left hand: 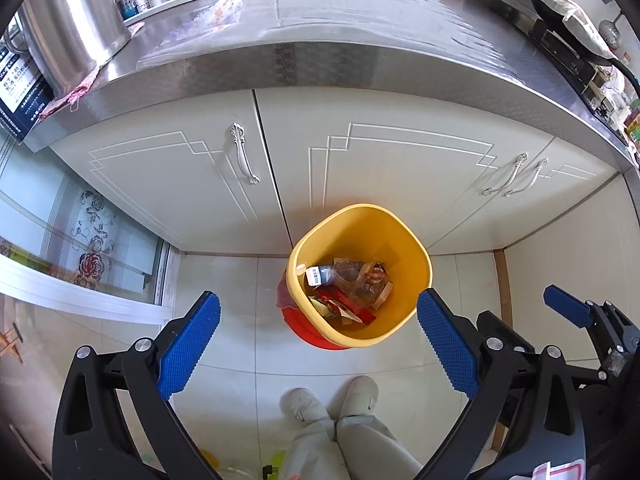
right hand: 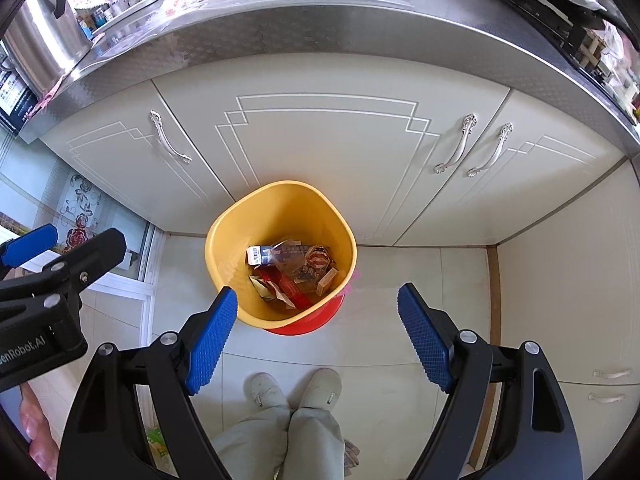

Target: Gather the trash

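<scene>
A yellow trash bin (left hand: 416, 276) with a red base stands on the tiled floor against the cabinet doors; it also shows in the right wrist view (right hand: 224, 248). Inside lie several wrappers and small cartons (left hand: 348, 288) (right hand: 292, 272). My left gripper (left hand: 318, 336) is open and empty, held high above the bin's near side. My right gripper (right hand: 316, 328) is open and empty, also above the bin's near edge. The right gripper's fingers (left hand: 568, 306) show at the right of the left wrist view; the left gripper's fingers (right hand: 30, 244) show at the left of the right wrist view.
A steel counter (left hand: 320, 32) runs above cream cabinet doors (left hand: 400, 168) with silver handles. A large steel pot (left hand: 68, 20) stands on its left end, a dark stove (left hand: 560, 40) on its right. The person's feet (left hand: 332, 400) stand just before the bin. A glass door (left hand: 80, 240) is at left.
</scene>
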`<action>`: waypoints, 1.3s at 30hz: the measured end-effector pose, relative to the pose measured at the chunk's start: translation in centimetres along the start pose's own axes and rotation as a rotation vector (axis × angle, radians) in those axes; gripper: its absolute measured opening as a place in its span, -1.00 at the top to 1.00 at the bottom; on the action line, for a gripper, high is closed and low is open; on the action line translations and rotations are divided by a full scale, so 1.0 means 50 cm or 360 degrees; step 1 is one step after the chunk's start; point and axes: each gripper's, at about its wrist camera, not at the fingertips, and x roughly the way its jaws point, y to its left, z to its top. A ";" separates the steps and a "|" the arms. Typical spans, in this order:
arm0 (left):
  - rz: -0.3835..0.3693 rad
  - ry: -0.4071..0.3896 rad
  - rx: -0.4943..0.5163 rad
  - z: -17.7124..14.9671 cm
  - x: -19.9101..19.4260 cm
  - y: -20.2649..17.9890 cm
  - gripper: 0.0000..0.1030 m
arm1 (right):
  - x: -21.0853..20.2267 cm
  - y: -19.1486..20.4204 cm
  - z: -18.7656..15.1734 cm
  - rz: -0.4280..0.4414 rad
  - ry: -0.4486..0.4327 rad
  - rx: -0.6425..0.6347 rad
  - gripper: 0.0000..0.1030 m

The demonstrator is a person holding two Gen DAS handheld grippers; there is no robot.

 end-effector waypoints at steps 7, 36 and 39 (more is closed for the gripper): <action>-0.0001 -0.0021 0.0004 -0.006 -0.011 -0.003 -0.90 | -0.004 -0.006 -0.003 0.0002 -0.0006 0.0009 -0.61; 0.0024 -0.0036 -0.0070 -0.005 -0.016 0.026 -0.90 | -0.013 -0.007 0.007 -0.0020 -0.0025 0.0051 -0.61; 0.0025 -0.0037 -0.0071 -0.005 -0.016 0.028 -0.90 | -0.013 -0.006 0.008 -0.0020 -0.0026 0.0052 -0.60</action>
